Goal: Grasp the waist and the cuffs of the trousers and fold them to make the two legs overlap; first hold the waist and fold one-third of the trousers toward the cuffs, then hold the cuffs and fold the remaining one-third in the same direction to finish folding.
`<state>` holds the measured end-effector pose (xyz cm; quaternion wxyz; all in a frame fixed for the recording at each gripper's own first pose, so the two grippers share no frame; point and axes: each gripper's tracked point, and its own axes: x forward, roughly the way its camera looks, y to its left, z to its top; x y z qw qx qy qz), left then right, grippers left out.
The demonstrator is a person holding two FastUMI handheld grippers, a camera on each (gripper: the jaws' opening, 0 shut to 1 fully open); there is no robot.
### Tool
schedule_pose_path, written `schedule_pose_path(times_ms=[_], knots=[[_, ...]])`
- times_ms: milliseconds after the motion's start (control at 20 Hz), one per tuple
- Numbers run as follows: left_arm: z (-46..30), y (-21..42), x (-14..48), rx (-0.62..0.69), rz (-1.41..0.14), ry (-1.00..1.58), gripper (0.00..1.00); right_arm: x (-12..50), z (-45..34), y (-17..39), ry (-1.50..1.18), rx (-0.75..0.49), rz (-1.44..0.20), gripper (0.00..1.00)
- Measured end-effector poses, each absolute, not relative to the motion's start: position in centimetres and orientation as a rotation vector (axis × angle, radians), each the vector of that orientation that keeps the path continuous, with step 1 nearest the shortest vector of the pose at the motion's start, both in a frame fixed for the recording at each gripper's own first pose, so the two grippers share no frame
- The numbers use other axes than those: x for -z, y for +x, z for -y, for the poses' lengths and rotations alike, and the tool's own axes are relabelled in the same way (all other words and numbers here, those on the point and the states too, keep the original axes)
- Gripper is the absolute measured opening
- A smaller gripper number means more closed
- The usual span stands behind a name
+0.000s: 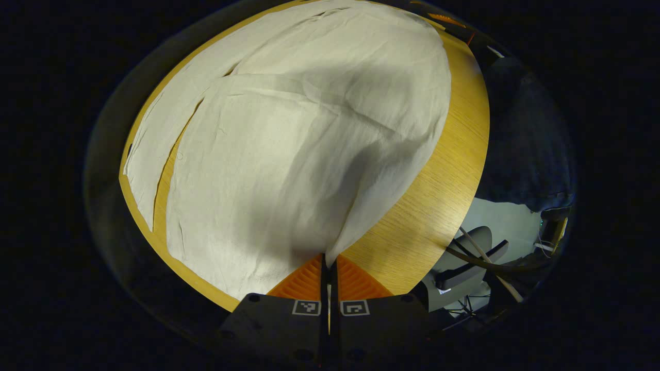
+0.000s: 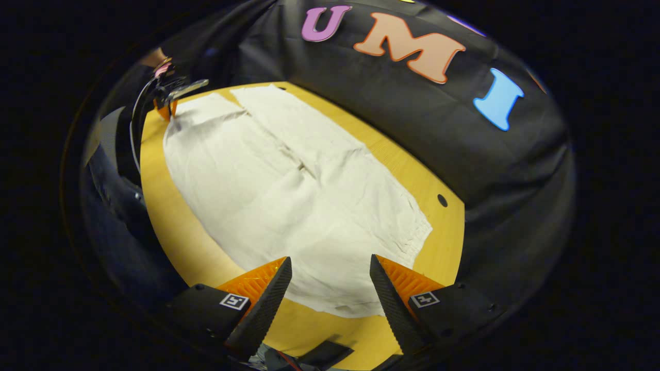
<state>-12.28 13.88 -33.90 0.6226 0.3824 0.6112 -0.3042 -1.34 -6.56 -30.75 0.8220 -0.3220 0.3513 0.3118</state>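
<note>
Trousers [image 1: 289, 154] lie spread across the counter [image 1: 438, 206] while my left gripper [image 1: 329, 263] pinches a cuff corner at bottom centre and my right gripper [image 2: 330, 288] hangs open.

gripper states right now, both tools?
Left tool: closed, pinching a corner of the trousers.
Right tool: open, holding nothing, over the waist end of the trousers on the table.

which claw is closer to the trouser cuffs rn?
Left. The left claw is shut on the trousers at a cuff corner; the right claw hangs open over the waist end.
</note>
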Motion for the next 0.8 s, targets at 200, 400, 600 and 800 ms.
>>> schedule_pose_path(times_ms=[200,400,600,800], knots=[[-13.8,-12.4,33.9,0.676,-1.423,0.870,0.00,35.0,9.3,-2.8,-0.840,-0.816,-0.902,0.99],[-13.8,-12.2,34.0,0.667,-1.444,0.869,0.00,37.3,9.6,-3.9,-0.894,-0.931,-0.995,0.98],[-13.9,-12.1,34.1,0.673,-1.469,0.880,0.00,38.4,9.7,-4.7,-0.898,-0.996,-1.086,0.89],[-14.0,-12.1,34.1,0.676,-1.486,0.885,0.00,39.0,9.4,-5.6,-0.869,-0.998,-1.197,0.64]])
